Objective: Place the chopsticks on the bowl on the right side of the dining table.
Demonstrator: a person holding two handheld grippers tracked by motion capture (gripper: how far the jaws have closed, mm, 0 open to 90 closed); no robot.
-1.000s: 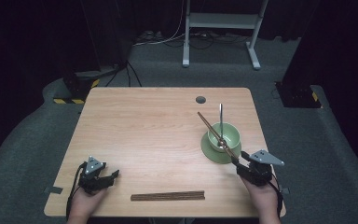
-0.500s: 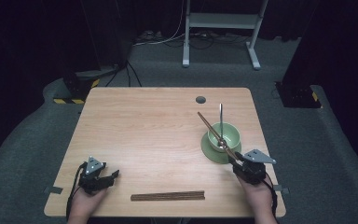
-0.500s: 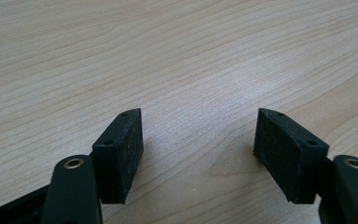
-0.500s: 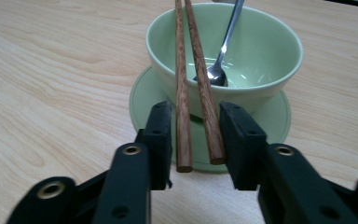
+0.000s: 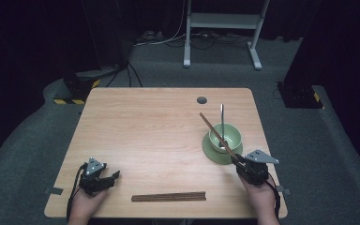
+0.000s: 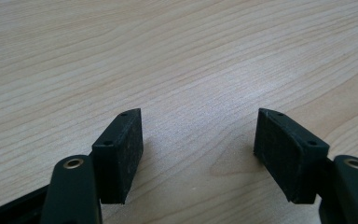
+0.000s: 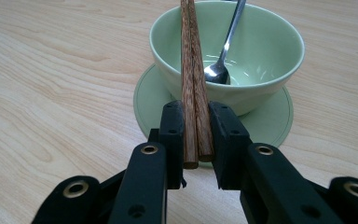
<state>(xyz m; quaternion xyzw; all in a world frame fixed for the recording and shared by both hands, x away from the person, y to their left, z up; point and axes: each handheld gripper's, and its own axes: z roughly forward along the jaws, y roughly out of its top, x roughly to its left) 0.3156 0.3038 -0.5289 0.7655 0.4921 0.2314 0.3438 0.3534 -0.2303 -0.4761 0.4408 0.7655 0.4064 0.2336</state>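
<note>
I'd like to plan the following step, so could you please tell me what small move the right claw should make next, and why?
Probably lift the right claw slightly: its jaws, just closing, now clamp the chopsticks, which lie across the green bowl beside the spoon.

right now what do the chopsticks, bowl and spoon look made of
Chopsticks: dark brown wood, probably lacquered, going by the grain streaks and soft sheen. Bowl: pale green glazed ceramic by its glossy highlights, though it could be melamine. Spoon: polished metal, likely steel, with mirror-like reflections.
</note>
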